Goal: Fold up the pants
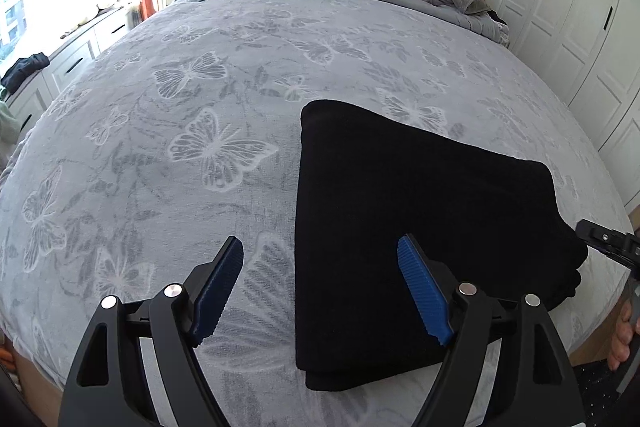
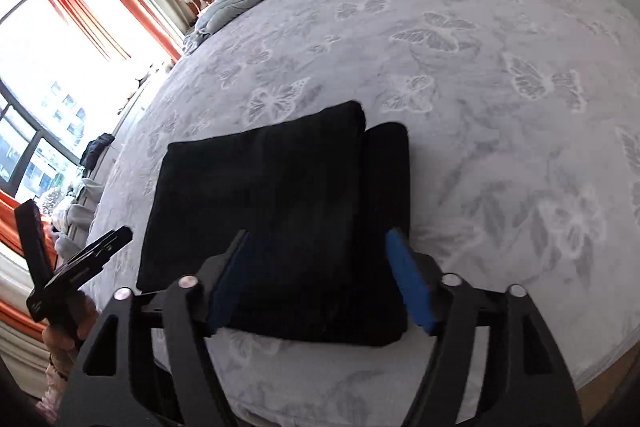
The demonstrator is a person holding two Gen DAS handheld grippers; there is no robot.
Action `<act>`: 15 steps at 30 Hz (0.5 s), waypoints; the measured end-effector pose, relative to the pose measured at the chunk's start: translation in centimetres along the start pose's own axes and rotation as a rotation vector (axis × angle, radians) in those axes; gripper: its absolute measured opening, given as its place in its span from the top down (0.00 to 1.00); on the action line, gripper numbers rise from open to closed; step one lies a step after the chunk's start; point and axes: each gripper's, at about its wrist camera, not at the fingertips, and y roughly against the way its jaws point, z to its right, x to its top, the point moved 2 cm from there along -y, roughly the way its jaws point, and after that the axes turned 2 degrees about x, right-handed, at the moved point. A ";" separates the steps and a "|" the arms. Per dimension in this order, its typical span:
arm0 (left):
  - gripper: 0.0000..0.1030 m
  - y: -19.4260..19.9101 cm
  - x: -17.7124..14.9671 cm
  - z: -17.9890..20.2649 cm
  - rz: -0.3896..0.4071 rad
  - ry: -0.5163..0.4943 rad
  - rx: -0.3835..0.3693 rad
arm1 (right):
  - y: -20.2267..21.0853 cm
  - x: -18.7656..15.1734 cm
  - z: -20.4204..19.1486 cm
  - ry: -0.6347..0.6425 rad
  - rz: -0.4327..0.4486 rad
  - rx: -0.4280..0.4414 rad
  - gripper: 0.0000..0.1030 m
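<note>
Bedspread point(image 1: 160, 107) — pants point(image 2: 260, 195) between right jaws

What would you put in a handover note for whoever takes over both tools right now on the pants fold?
Left tool: open, holding nothing, above the near left edge of the pants.
Right tool: open, holding nothing, over the pants' near edge.
Pants: black, folded into a compact, roughly rectangular stack on the butterfly bedspread, near the foot of the bed. In the right wrist view a lower layer sticks out on the right side.
Done: the folding appears finished.
Left: possibly square up the offset layer, then withdraw both tools.
</note>
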 end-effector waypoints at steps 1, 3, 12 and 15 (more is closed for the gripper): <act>0.26 -0.1 -0.1 0.1 -0.005 -0.001 -0.001 | -0.4 -0.7 -0.5 0.002 -0.020 0.015 0.32; 0.26 -0.2 -0.2 0.5 -0.011 -0.004 -0.002 | -1.3 -2.5 -1.2 0.015 -0.055 0.027 0.31; 0.24 -1.1 -0.8 1.1 -0.042 -0.025 0.016 | -2.6 -3.6 -3.4 0.140 0.003 -0.091 0.70; 0.24 -1.7 -1.1 1.0 -0.067 -0.017 0.036 | 0.5 -1.7 -4.1 0.103 0.096 -0.031 0.75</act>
